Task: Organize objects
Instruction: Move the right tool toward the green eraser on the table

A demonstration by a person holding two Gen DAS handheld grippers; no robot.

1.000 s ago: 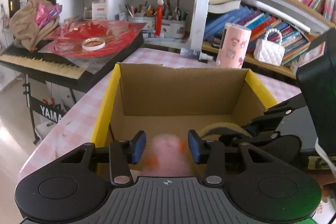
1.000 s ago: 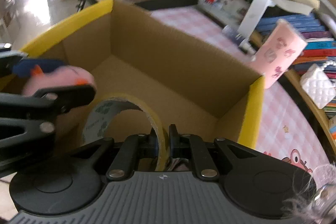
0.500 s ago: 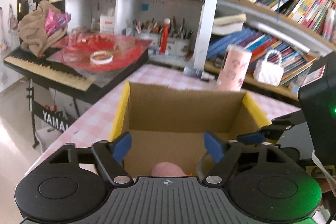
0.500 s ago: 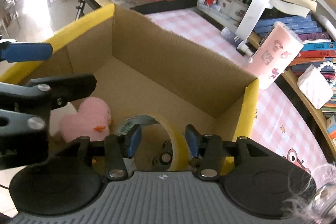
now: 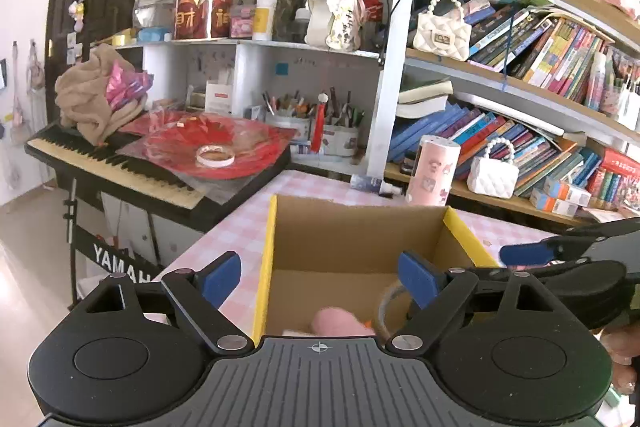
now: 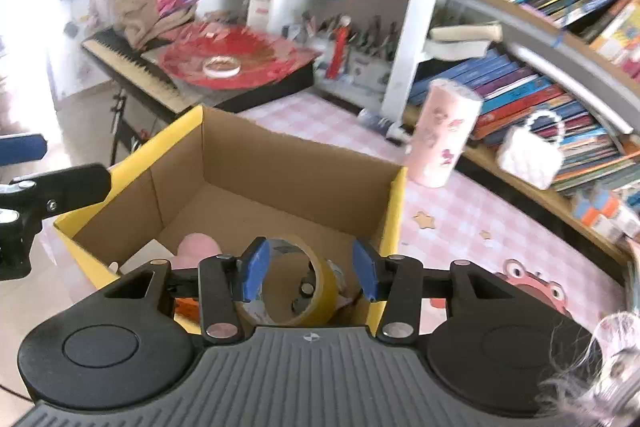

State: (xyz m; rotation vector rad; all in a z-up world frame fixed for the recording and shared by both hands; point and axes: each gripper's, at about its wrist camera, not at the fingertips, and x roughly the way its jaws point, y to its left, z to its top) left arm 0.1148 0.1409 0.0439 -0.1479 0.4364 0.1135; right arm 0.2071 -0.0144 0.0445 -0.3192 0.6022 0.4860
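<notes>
An open cardboard box with yellow edges stands on the pink checked table. Inside lie a pink plush toy and a yellowish tape roll, whose edge shows in the left wrist view. My left gripper is open and empty, raised above the box's near edge. My right gripper is open and empty above the tape roll. The right gripper's fingers show at the right of the left wrist view.
A pink patterned cylinder stands behind the box. A keyboard with a red disc and a white tape ring is at the left. Bookshelves, a white handbag and pen holders line the back.
Both grippers opened, dropping the pink toy and the tape roll into the box, then rose and pulled back from it.
</notes>
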